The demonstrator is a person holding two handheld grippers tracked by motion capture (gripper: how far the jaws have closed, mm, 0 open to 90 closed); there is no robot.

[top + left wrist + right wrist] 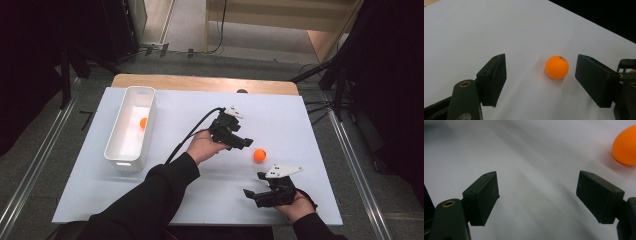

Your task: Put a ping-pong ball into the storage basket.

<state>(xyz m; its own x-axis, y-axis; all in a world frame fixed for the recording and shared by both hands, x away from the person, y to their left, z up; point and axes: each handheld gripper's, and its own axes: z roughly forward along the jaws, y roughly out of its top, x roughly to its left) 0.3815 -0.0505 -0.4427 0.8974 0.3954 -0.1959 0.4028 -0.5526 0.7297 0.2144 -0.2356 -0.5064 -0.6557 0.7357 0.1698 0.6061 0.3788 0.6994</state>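
The orange ball [259, 155] lay loose on the white table [300, 130], toward its right half, between my two hands and touching neither. My left gripper [242, 142] was the nearer one: its tips pointed rightward at the ball and stopped just short of it, while my right gripper [254, 194] sat lower on the sheet, close to the near edge, aimed leftward and past the ball rather than at it.

Along my left gripper's own camera, the ball [557, 67] sat ahead of the left gripper [541, 80], a little beyond the tips and off-centre, closer to the right-hand jaw than to the other. The jaws stood apart, wider than the ball, with nothing between the pads. Being round, the ball offered no long axis to line up with; what mattered, I judged, was sliding forward and slightly toward that near jaw's side so the ball came to the middle of the gap before I closed.

My right gripper [537, 195] was likewise spread wide over bare table, holding nothing, and the ball [625, 146] showed at the upper right corner of its view, well outside the jaws.

The high view added what neither gripper camera gave: a white bin [131, 127] near the table's left edge, well apart from the ball, with a second orange ball [143, 122] already inside it.
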